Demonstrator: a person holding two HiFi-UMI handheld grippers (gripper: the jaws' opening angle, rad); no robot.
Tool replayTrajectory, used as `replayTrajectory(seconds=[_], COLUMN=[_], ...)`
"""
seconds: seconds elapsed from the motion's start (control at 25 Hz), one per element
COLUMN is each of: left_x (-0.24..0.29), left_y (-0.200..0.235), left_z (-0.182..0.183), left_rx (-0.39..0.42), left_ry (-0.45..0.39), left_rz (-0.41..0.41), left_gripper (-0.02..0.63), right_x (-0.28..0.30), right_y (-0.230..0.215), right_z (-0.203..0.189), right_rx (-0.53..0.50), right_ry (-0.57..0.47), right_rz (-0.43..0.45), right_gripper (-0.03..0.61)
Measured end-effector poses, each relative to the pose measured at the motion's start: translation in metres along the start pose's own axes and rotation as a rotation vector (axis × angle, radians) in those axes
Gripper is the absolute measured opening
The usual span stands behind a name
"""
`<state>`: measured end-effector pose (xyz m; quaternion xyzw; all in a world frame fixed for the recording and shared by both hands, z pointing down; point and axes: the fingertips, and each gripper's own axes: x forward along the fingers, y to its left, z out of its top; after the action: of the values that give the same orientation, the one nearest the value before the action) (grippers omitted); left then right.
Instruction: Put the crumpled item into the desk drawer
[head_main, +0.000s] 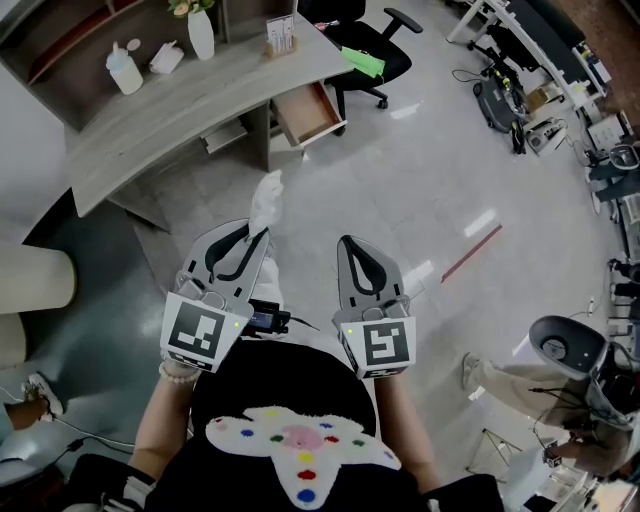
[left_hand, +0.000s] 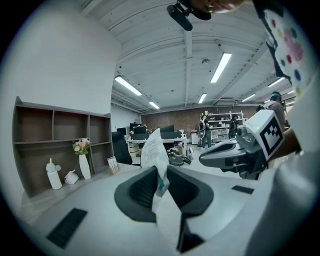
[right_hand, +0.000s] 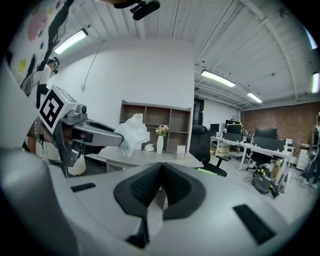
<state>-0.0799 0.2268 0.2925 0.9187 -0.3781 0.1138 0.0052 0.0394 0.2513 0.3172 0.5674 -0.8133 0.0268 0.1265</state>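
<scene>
Your left gripper (head_main: 262, 233) clamps the crumpled item (head_main: 266, 200); your right gripper (head_main: 346, 241) is closed, empty. Delivery to the far open drawer (head_main: 308, 113) remains.

A white vase (head_main: 201, 33) with flowers, 1 white bottle (head_main: 124, 70) and a card stand (head_main: 281, 36) stand apart; a black office chair (head_main: 385, 52) sits nearby.

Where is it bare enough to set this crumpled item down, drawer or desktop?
The open drawer looks bare inside. The desk is free along its front half. Its back edge is crowded: bottle, vase, card stand. The chair stands close beside the drawer, so pass in over the bare floor.
</scene>
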Motion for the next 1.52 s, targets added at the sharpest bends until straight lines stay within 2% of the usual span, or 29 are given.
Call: replayTrajectory(seconds=[0.16,0.48,0.88,1.24,1.52], left_x=[0.024,0.068,0.123,0.179,0.207], left_y=[0.015,0.051,0.116,0.172,0.193], left_z=[0.002,0.007,0.010,0.019,0.029], left_rx=[0.002,-0.012,-0.033,-0.015,-0.001], left_ry=[-0.023,0.001,0.021,0.021,0.007], left_rz=[-0.025,-0.045,-0.058,-0.095,-0.131], left_gripper=[0.066,0.066,0.066,0.066,0.066], right_x=[0.021,0.072,0.149,0.214,0.243], right_y=[-0.012,-0.034,-0.062,-0.092,-0.103], right_z=[-0.002,0.010,0.029,0.045,0.062], right_rx=[-0.001,0.020,0.025,0.035,0.022], right_ry=[0.017,0.022,0.039,0.050,0.062], right_rz=[-0.016,-0.013,-0.039,-0.085,-0.096], right_gripper=[0.005,0.005,0.005,0.005,0.005])
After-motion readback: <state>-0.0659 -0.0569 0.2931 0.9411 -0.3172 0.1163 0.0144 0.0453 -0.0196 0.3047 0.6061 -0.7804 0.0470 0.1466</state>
